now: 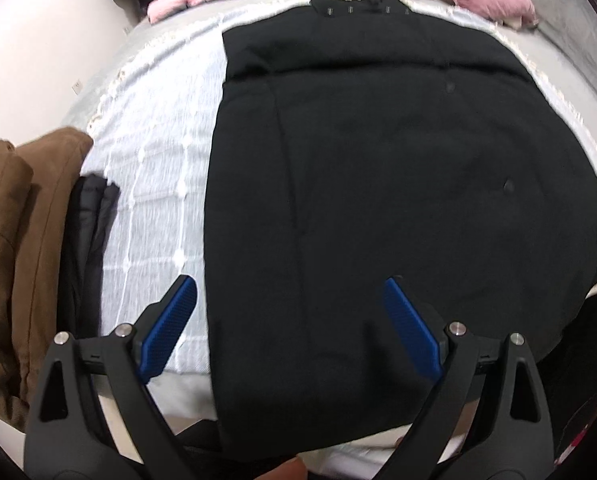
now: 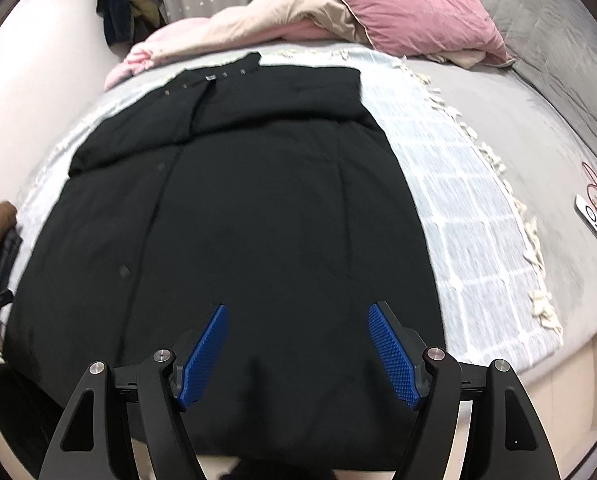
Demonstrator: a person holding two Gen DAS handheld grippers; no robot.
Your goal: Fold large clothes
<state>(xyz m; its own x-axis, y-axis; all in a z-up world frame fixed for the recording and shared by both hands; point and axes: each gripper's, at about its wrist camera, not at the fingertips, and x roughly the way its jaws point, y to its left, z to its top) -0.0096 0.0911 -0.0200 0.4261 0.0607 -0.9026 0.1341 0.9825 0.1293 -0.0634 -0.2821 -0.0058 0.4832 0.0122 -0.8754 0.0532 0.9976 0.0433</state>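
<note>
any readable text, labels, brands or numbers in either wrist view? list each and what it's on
No text can be read in either view.
Black coat: small tag at the collar, too small and blurred to read.
White device on the grey bed cover: a dark ring mark only, no legible lettering.
Wall outlet: no visible marking.

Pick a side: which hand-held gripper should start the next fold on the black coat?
Probably left. The left hand-held gripper is open and straddles the black coat's left edge at the hem. The right hand-held gripper, also open, sits over mid-fabric with no edge between its fingers.
</note>
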